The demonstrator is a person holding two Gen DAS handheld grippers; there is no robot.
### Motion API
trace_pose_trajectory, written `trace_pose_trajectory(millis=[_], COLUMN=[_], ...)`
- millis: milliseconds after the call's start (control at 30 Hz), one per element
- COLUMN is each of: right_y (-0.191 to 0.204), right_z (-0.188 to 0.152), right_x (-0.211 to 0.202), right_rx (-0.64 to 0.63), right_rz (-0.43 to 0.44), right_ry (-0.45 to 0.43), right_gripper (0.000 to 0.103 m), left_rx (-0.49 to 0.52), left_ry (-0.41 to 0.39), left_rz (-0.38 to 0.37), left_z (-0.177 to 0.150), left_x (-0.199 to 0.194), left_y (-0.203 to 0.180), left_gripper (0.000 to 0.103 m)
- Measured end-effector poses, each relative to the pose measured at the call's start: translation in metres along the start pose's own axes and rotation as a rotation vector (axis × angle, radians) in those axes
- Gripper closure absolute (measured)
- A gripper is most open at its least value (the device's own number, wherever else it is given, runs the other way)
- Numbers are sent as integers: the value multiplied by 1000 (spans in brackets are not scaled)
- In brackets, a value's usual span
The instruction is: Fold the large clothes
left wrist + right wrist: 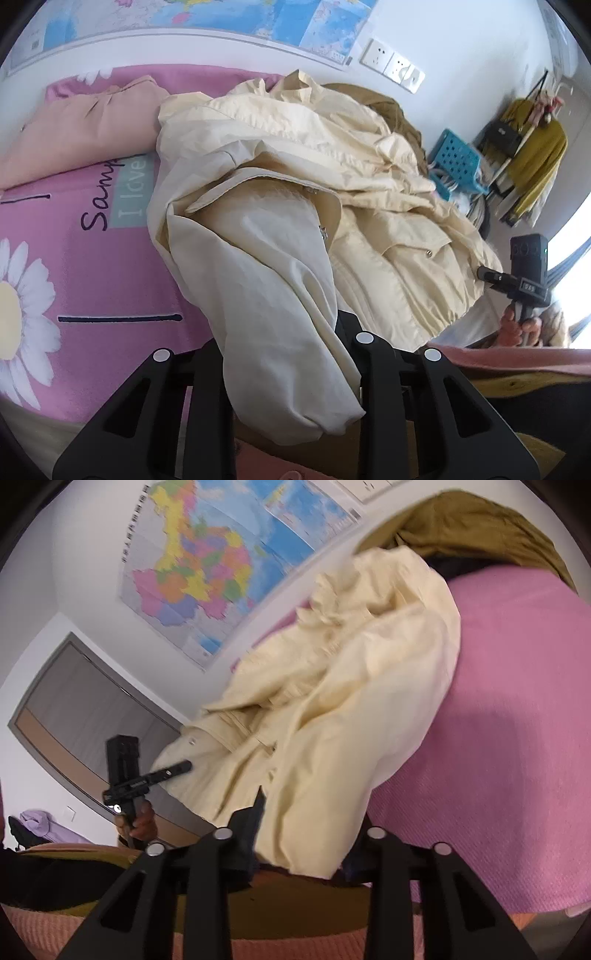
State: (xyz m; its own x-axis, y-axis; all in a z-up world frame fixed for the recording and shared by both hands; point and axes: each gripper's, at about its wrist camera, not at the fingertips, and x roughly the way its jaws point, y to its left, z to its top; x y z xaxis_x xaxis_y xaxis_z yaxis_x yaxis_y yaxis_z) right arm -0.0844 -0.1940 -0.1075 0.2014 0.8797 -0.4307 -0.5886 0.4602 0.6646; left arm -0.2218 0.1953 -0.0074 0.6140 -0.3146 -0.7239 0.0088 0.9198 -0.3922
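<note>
1. Jacket (295,206): the cream-yellow jacket, the large garment we meant to fold, lay rumpled across the pink bedspread (92,288), its collar toward the far wall and its hem nearest us.

2. Our left gripper (291,369) had its fingers (364,369) spread on either side of a sleeve cuff, which hung between them. We judged the grip was there so the sleeve could be drawn out straight (whether the pads actually pinched the cloth, we could not tell).

3. Our right gripper (299,843) held the other sleeve end the same way, cloth running down between its fingers (243,834). Again we could not tell if they pressed on it.

4. Taking both sleeves at the near edge made sense to us: lifting from two matched points lets so big a piece spread evenly.

5. A peach garment (74,133) sat folded at the far left, and an olive one (480,528) lay bunched beyond the jacket.

6. We reckoned the fold had barely begun, since the body was still heaped and creased.
</note>
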Motion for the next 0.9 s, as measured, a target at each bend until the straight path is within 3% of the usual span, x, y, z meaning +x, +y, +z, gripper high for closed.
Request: trace_pose_trajectory(millis=[100, 400, 733, 900], right_y=[5, 34, 40, 39], right_z=[11, 71, 129, 159], right_x=[-12, -31, -17, -5], right_rx=[17, -43, -13, 10], right_rz=[39, 95, 111, 114], right_ry=[-55, -176, -237, -234], right_gripper=[82, 84, 85, 85], left_rx=[-28, -51, 8, -27], left_ry=[-16, -44, -22, 11], left_rz=[-31, -76, -87, -91], left_z=[4, 25, 76, 106], left_x=[-6, -26, -38, -34], left_y=[5, 18, 15, 25], left_gripper=[78, 78, 76, 76])
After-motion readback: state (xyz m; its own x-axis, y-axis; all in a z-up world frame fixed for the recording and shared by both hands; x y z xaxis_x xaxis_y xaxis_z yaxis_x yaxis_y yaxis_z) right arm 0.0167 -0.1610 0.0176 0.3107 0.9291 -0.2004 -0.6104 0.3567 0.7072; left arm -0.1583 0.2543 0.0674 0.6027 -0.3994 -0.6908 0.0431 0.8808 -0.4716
